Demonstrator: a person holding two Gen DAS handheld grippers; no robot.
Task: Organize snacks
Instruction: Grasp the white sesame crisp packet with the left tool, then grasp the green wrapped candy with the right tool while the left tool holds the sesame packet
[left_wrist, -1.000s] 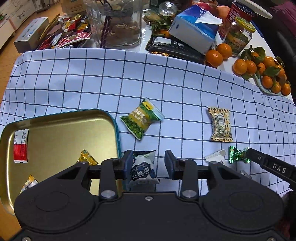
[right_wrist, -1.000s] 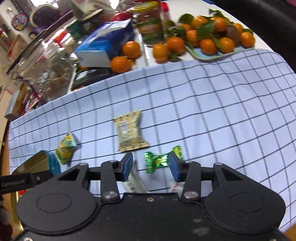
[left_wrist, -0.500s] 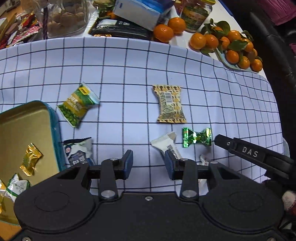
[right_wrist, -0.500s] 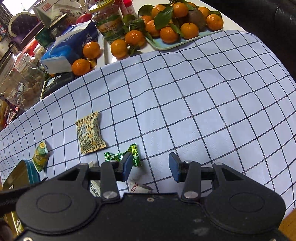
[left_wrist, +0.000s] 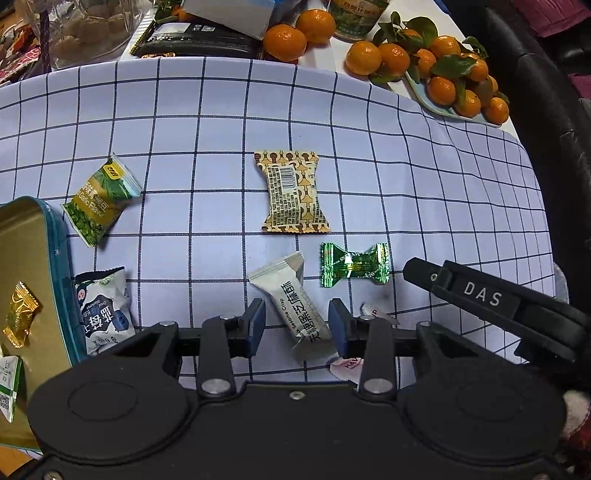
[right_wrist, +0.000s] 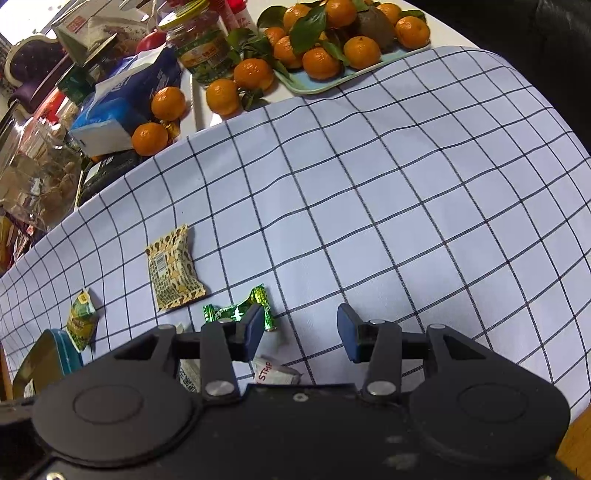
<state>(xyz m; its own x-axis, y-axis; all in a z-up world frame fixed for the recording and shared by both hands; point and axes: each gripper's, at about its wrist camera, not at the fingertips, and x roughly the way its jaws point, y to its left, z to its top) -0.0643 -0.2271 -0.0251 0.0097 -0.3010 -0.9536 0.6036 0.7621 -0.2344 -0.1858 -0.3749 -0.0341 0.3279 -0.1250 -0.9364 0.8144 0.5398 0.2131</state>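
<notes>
- The left gripper had its jaws parted wide, and the lower end of a white sesame crisp bar in a matte, crimp-ended wrapper lay slanted in the gap; whether either blue pad touched it could not be told.
- The right gripper also stood wide apart, with only bare checked cloth in the gap. Its left finger overlapped one twisted end of the green foil candy.
- In the left wrist view that shiny, bow-shaped green foil candy lay just beside the top of the bar, with the right tool's black finger tip marked "DAS" near its other end.
- A small white sachet with red print lay flat close under the right gripper's body.
- Farther out, a flat tan packet with brown pattern, barcode side up, rested near the middle of the checked tablecloth.
- Towards the left edge of the tablecloth sat a puffy green pea packet and a white-and-blue pouch, the pouch against the teal rim of a gold metal tin.
- Inside the tin a crinkled gold-wrapped sweet was visible.
- Beyond the far edge of the tablecloth, glossy tangerines with leaves filled a pale blue plate.
</notes>
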